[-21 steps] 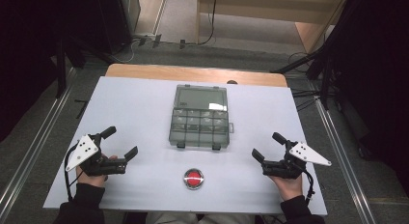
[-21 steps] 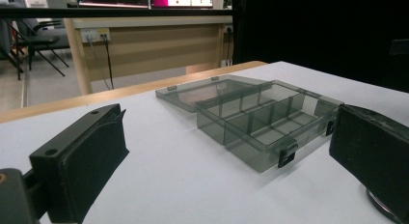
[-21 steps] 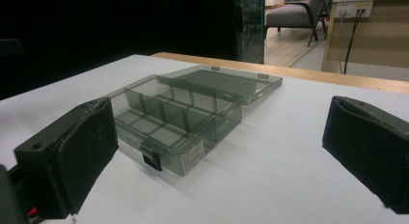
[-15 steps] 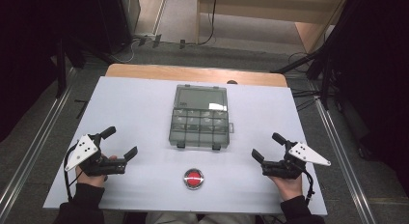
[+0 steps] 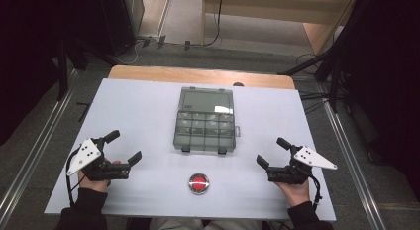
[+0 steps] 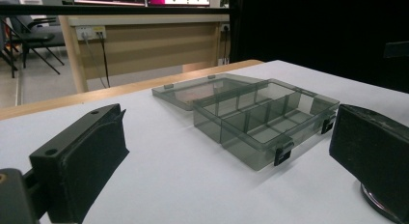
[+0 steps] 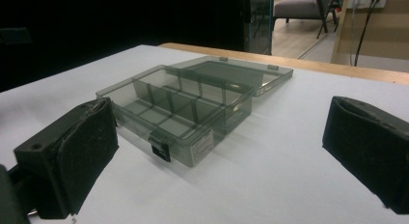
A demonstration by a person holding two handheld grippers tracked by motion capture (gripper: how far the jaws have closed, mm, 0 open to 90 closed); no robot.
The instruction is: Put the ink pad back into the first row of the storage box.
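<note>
Organizer box (image 5: 205,121) mid-table (image 5: 138,106) | button (image 5: 198,183) before it | left gripper (image 5: 124,146) — near left | right gripper (image 5: 273,151) — near right.

Both handheld units are of black construction. The left gripper (image 5: 123,146) and the right gripper (image 5: 272,151) each carry a pale grey three-cornered plate on top, marked with small dark holes. A thin black cable trails from each unit. Jaw inner faces bear matte black padding with roughened edges; round holes show in the jaw bodies. The person wears dark long sleeves (image 5: 81,212).
</note>
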